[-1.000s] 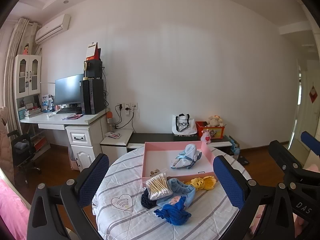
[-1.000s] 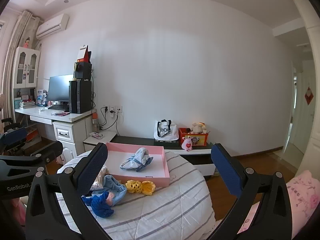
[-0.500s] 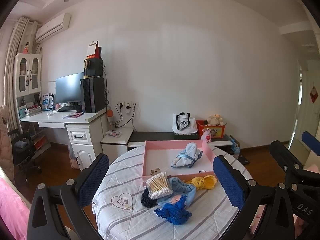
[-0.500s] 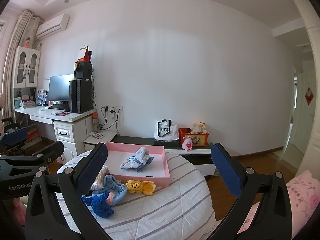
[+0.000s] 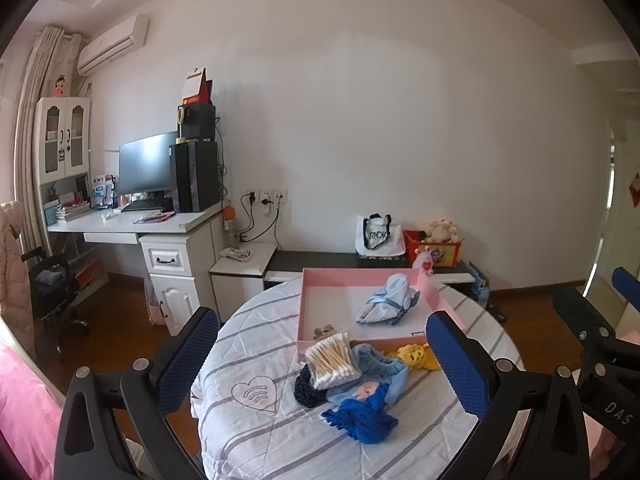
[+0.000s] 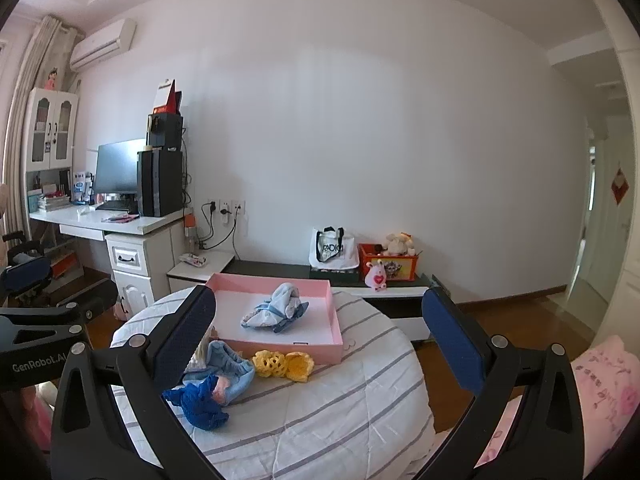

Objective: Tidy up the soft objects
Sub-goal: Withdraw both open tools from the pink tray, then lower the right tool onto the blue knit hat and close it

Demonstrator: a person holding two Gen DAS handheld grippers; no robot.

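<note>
- Left gripper (image 5: pixel 322 354) spread wide and empty, nudged slightly closer over the last second; right gripper (image 6: pixel 318 334) likewise gaping, holding nothing, barely shifted.
- Nothing moved yet, so sorting not begun.
- Just ahead: blue knit piece (image 5: pixel 362 416), light blue hat (image 6: pixel 228 368), yellow knit pieces (image 6: pixel 282 364), cotton swabs (image 5: pixel 332 360), heaped beside pink tray (image 6: pixel 316 346).
- In tray: pale blue garment (image 6: pixel 276 308).
- Beneath: striped round table (image 6: pixel 340 408); beyond: white desk (image 5: pixel 132 224), monitor (image 5: pixel 146 166).
</note>
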